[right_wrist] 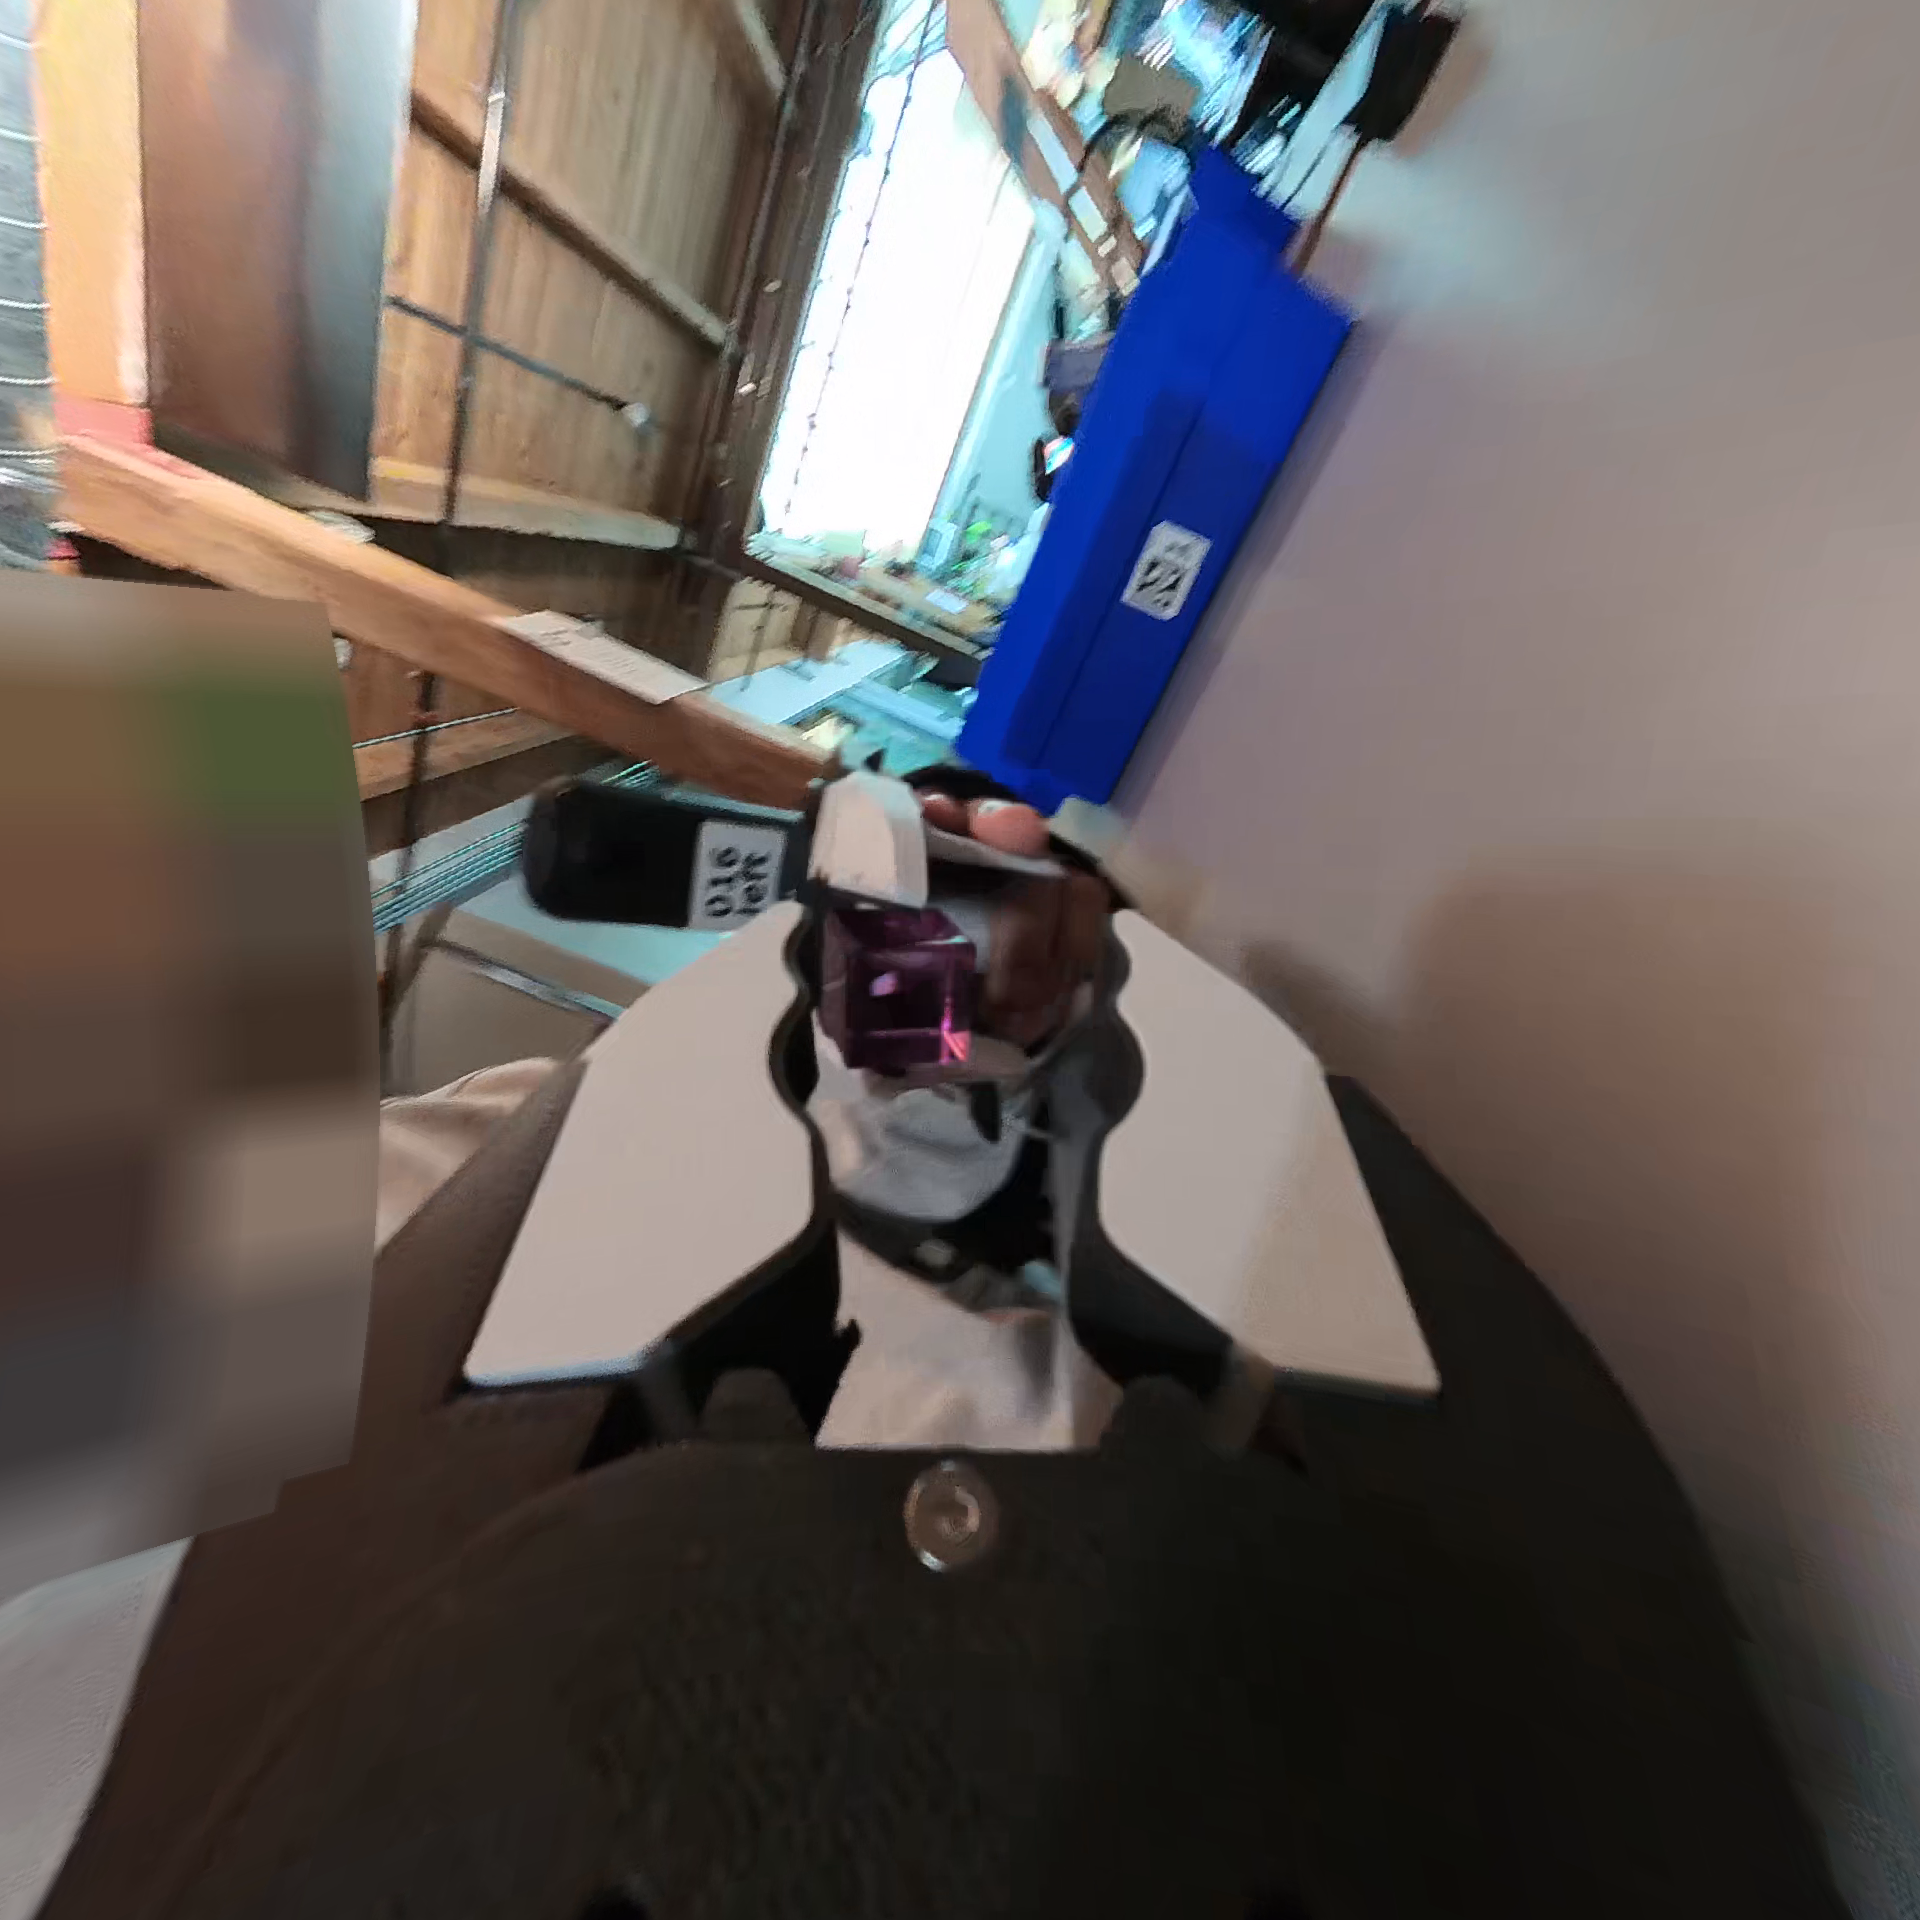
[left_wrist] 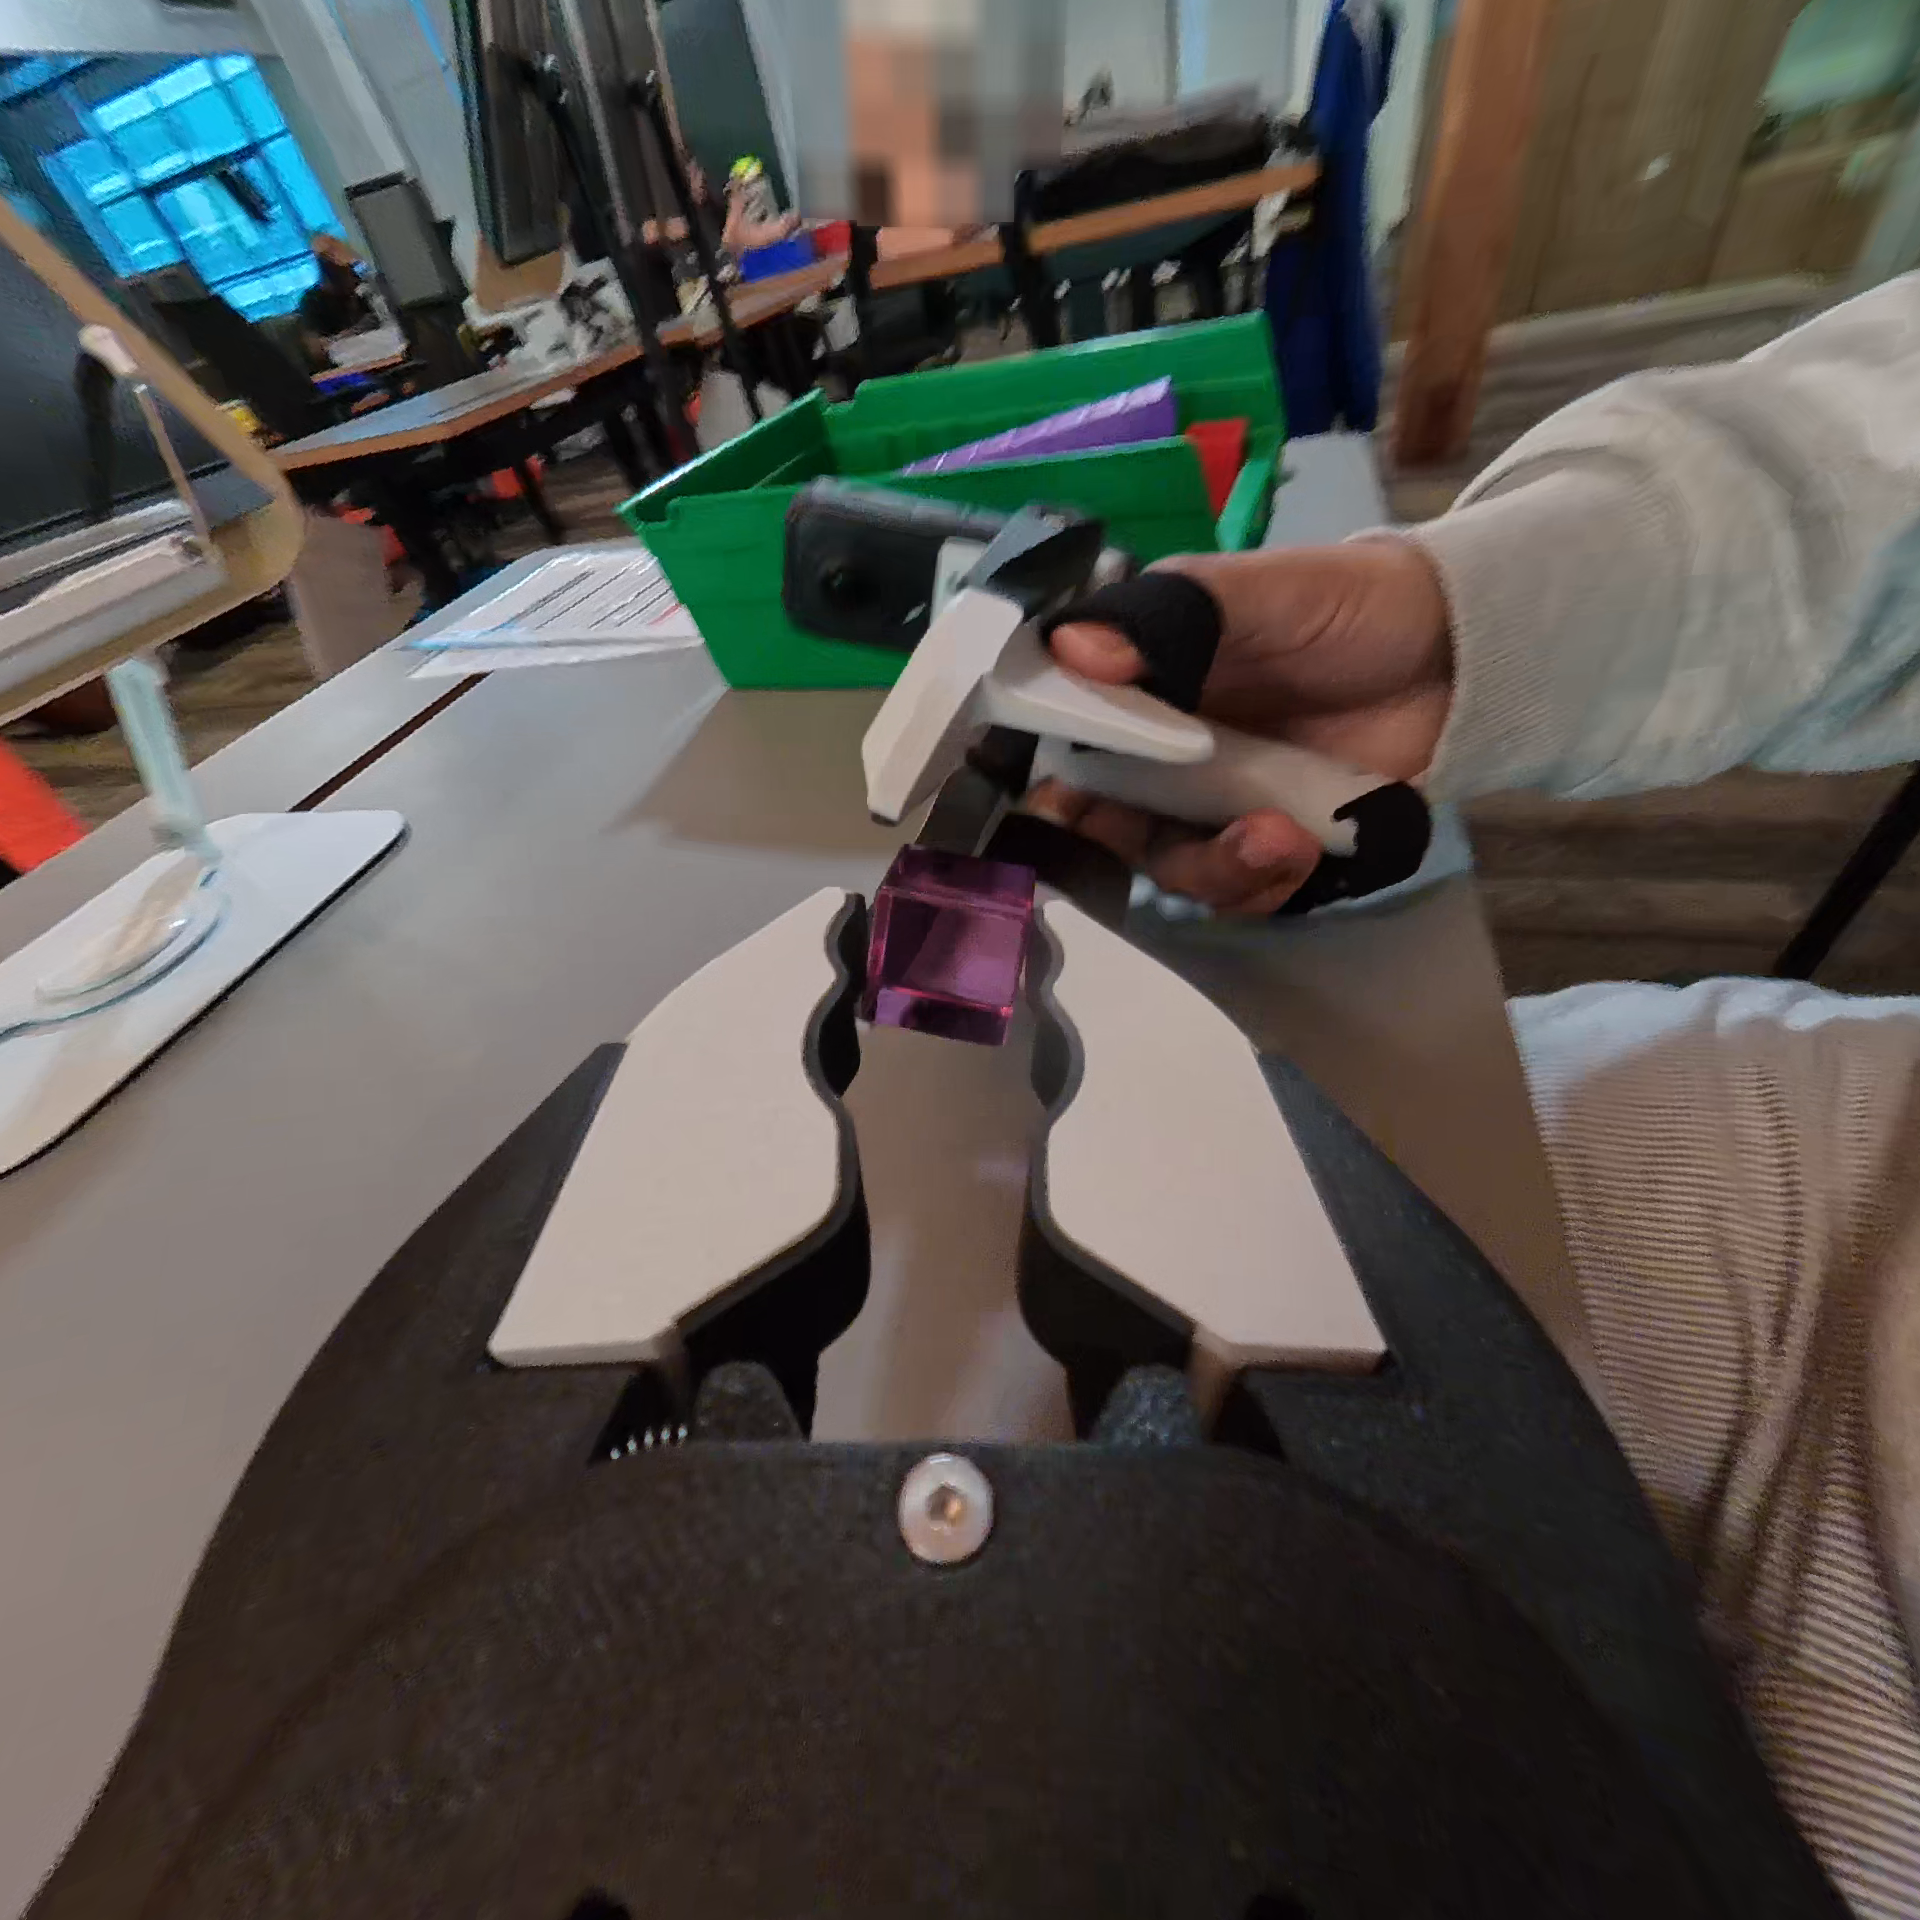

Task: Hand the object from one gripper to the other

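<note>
A clear purple cube (left_wrist: 948,945) is clamped between the fingertips of the left gripper (left_wrist: 948,961), held in the air above the grey counter (left_wrist: 520,883). The right gripper (left_wrist: 971,821), held in a hand (left_wrist: 1309,707) with black finger sleeves, is seen just beyond the cube, its tips at the cube's top far edge. In the right wrist view the cube (right_wrist: 902,1003) sits between the spread fingers of the right gripper (right_wrist: 951,1013), which are not closed on it. A green bin (left_wrist: 935,488) stands toward the far edge of the counter.
</note>
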Action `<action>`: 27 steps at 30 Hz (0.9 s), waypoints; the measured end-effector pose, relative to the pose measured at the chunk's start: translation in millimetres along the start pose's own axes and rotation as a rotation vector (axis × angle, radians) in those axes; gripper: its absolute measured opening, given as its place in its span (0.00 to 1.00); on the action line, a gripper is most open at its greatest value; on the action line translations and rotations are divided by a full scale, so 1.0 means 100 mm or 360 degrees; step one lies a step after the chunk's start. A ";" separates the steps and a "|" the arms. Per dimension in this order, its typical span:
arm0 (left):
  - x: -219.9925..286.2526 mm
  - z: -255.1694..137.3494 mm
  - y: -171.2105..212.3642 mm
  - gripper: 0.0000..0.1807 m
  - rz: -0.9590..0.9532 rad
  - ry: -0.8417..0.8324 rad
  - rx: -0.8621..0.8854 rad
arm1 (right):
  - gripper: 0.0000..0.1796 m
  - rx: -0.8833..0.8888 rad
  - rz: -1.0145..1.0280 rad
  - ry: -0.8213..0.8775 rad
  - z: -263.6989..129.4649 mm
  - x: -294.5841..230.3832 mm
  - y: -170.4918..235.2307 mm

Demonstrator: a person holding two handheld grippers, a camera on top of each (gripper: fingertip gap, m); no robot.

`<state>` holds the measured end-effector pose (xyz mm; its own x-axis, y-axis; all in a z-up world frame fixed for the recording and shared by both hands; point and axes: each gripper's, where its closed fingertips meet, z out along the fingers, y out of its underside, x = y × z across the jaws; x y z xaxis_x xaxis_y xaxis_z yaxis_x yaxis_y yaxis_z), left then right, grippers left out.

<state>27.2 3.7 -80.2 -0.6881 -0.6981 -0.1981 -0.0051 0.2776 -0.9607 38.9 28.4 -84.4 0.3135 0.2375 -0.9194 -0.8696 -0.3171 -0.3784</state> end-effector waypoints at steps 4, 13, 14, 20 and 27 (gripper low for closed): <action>-0.20 0.00 0.19 0.16 0.0160 -0.0270 -0.0259 | 0.33 0.0060 -0.0379 0.0400 -0.13 0.16 -0.14; -0.25 0.02 0.35 0.17 0.0567 -0.0526 -0.0620 | 0.29 -0.0165 -0.1020 0.0853 0.03 0.12 0.04; -0.24 0.02 0.36 0.17 0.0611 -0.0541 -0.0640 | 0.28 -0.0186 -0.1023 0.0863 0.05 0.13 0.06; -0.18 0.05 0.35 0.17 0.0731 -0.0565 -0.0690 | 0.21 -0.0243 -0.1034 0.0913 0.05 0.18 0.12; -0.15 0.06 0.33 0.16 0.0726 -0.0553 -0.0666 | 0.15 -0.0269 -0.1018 0.0892 0.04 0.18 0.13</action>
<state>41.8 19.2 -110.4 -0.4169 -0.6028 -0.6804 -0.0978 0.7739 -0.6257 31.7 32.2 -105.0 0.9034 -0.0568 -0.4249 -0.4078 -0.4198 -0.8109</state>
